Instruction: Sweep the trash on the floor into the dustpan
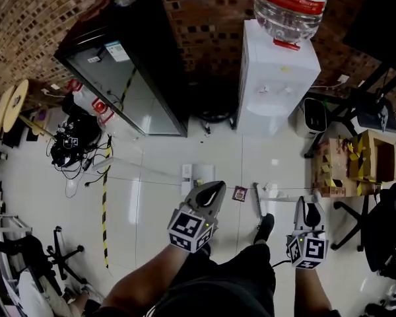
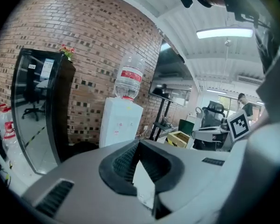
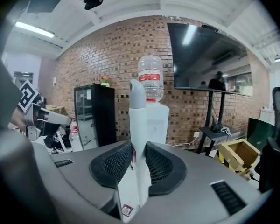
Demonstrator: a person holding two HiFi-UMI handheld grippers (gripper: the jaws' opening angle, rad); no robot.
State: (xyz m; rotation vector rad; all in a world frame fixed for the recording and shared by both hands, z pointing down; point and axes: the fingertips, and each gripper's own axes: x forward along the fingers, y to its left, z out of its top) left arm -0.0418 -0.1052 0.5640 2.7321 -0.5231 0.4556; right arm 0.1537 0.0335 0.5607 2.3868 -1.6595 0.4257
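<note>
left gripper (image 2: pixel 142 166): clenched on a thin white flat piece (image 2: pixel 145 189), seemingly the top of the dustpan's handle.
right gripper (image 3: pixel 137 158): clamped round a pale broom handle (image 3: pixel 136 120), upright between the ribbed pads.
trash: small dark wrapper (image 1: pixel 239 193) lying flat on the white tile floor (image 1: pixel 158 203), between the two grippers; paler scrap (image 1: pixel 268 187) just right of it, too small to identify.
dustpan (image 1: pixel 198 176): pale shape on the tiles just left of the wrapper, apart from it, ahead of the left gripper; mouth direction unclear.
progress: sweeping apparently not begun, judging by the wrapper on open tile.
risk, overshoot: light wrapper likely to skid past the pan on a quick stroke, toward the black cabinet (image 1: pixel 129 58) or under the water dispenser (image 1: pixel 277 78).
risk, lip gap: wrapper sliding beneath a pan lip tilted off the tile.
risk, slip: smooth round handle apt to twist in the pads; thin flat piece apt to pivot, swinging the pan off line.
</note>
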